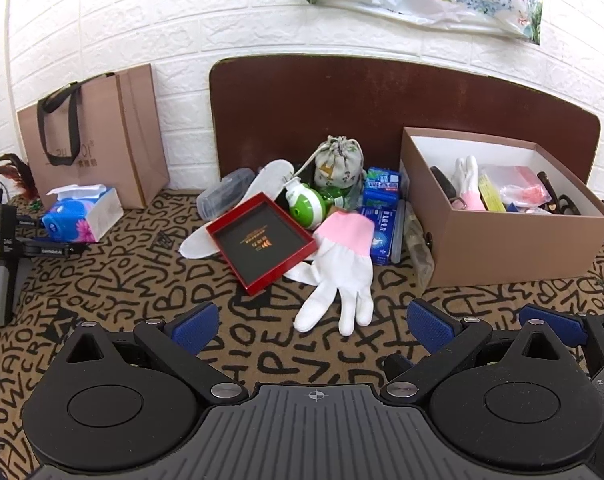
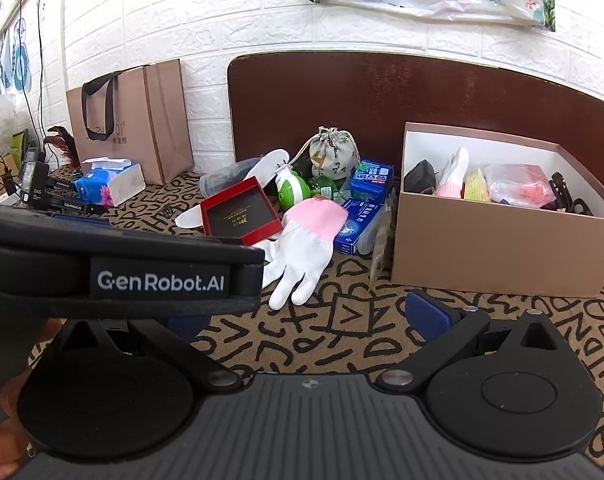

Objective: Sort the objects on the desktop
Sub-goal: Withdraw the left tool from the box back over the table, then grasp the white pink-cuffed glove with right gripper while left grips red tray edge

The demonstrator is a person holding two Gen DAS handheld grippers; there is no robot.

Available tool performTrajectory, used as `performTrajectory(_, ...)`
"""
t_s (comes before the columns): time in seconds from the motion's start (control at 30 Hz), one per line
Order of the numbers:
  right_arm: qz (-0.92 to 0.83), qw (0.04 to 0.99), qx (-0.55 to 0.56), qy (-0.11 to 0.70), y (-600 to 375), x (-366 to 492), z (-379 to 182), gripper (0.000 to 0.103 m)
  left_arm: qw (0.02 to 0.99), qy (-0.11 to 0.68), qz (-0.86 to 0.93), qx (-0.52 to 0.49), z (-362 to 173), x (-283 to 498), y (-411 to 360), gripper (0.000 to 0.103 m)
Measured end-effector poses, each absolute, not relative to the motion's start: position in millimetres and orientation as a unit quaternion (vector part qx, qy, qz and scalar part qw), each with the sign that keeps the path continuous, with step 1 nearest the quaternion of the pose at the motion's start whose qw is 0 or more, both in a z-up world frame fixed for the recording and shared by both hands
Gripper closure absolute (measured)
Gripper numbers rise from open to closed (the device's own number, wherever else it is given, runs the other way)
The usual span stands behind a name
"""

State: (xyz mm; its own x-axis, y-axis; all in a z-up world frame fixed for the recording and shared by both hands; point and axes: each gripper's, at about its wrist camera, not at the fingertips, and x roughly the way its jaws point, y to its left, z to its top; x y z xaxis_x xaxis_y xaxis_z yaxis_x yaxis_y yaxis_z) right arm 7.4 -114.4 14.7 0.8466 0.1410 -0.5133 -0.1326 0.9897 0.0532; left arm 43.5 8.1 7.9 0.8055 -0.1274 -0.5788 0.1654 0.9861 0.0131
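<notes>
A cluttered desktop covered in a tan cloth printed with black letters; both handheld grippers hover low over the near edge, pointing at a pile of small objects against a dark brown board. The left gripper (image 1: pixel 310 322) has its blue-padded fingers spread wide and holds nothing; the right gripper (image 2: pixel 310 318) is likewise spread and empty, though its left finger is partly hidden behind the other tool's body.

Nearest the grippers lies a white glove with a pink cuff (image 1: pixel 340 270), flat on the cloth, fingers pointing toward the camera, cuff resting against a blue box (image 1: pixel 382 232) and touching a red tray (image 1: pixel 262 242). Behind these sit a green-and-white bottle (image 1: pixel 304 202), a drawstring pouch (image 1: pixel 338 164) and a white insole (image 1: pixel 238 204). To the right stands an open cardboard box (image 1: pixel 510 252) already holding a matching glove and other items.

The glove looks light, limp and non-slippery; it will likely drape when lifted; pinching the bunched cuff or the palm, pressing into the cloth, seems the surest hold.
</notes>
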Motion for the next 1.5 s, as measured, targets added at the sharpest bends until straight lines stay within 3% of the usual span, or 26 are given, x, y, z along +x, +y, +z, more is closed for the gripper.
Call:
performTrajectory(1.03,0.091,0.949,0.011,0.300,-105,44,-18,0.001,0.932,0.349,-0.095,0.005,-36,101,37,0.003)
performTrajectory(1.5,0.101,0.941,0.017,0.322,-103,104,-44,0.011,0.921,0.373,-0.114,0.003,-58,167,31,0.011)
